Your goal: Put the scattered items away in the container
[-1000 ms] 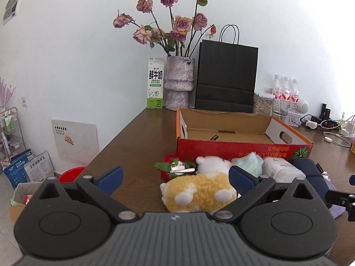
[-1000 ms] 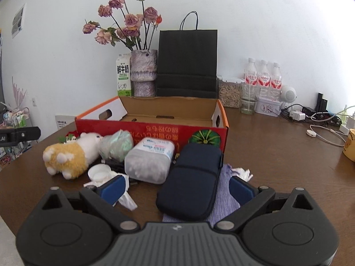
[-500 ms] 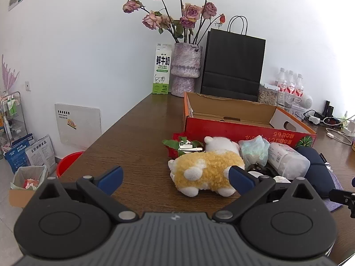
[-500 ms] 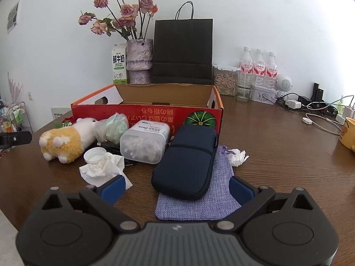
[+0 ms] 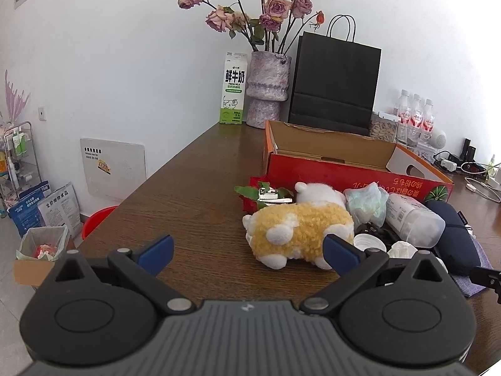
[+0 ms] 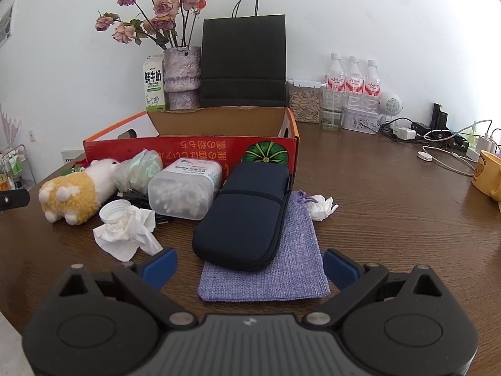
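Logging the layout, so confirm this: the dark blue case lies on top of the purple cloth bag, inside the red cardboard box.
Not inside. The dark blue case does lie on the purple cloth bag, but both sit on the table in front of the red cardboard box, as the right wrist view shows.

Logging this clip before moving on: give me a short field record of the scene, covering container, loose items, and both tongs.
container: red cardboard box, open, no items visible inside
loose items: plush sheep, cotton swab tub, navy case lying partly on purple pouch, crumpled tissue, white cap
placement: all on the table in front of the box
left tongs: open, empty
right tongs: open, empty
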{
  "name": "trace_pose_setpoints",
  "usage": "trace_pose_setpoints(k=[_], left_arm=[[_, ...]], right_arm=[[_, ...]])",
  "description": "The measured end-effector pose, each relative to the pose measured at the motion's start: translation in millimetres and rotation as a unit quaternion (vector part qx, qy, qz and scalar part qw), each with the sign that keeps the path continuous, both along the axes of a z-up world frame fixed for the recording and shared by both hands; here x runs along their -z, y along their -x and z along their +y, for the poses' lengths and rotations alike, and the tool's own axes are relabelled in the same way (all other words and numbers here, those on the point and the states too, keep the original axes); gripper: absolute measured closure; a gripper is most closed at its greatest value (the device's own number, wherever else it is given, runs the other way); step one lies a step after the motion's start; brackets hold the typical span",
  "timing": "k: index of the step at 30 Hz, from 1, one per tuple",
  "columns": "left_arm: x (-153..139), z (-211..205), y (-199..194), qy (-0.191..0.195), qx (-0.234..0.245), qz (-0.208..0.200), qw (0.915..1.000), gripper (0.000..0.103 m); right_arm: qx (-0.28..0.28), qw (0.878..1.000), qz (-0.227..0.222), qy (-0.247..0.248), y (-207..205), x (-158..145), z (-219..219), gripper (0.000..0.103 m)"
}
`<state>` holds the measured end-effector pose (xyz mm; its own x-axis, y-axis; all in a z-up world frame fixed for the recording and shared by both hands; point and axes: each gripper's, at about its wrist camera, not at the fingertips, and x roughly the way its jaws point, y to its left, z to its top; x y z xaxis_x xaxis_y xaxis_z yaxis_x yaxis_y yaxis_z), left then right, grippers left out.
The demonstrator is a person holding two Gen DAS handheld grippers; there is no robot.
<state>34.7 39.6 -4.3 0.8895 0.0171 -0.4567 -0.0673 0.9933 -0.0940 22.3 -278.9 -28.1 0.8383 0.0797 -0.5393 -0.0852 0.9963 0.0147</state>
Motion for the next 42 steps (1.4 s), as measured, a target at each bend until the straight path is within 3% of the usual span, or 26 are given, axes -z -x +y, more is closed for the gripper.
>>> trace_pose_setpoints(k=[9, 15, 25, 33, 42], left_arm=[[5, 0, -5, -0.005, -0.005, 0.008, 0.9999, 0.0], [0, 1, -11, -0.011, -0.015, 0.004, 0.9998, 0.0], [3, 8, -15, -0.004, -0.017, 0.007, 0.9998, 0.0], [5, 14, -12, 0.004, -0.021, 0.009, 0.9997, 0.0], [5, 15, -9, 0.01, -0.019, 0.01, 0.9997, 0.0]], right_arm=[[0.005, 1.0, 0.0, 0.01, -27, 0, 2, 0.006], [-0.001, 1.0, 0.011, 0.023, -61, -6, 10, 0.017], [-0.01, 0.998, 0.055, 0.042, -93, -8, 20, 0.027], [-0.01, 0.995, 0.065, 0.069, -94, -1, 31, 0.026], [-0.02, 0.995, 0.072, 0.068, -97, -2, 26, 0.028]])
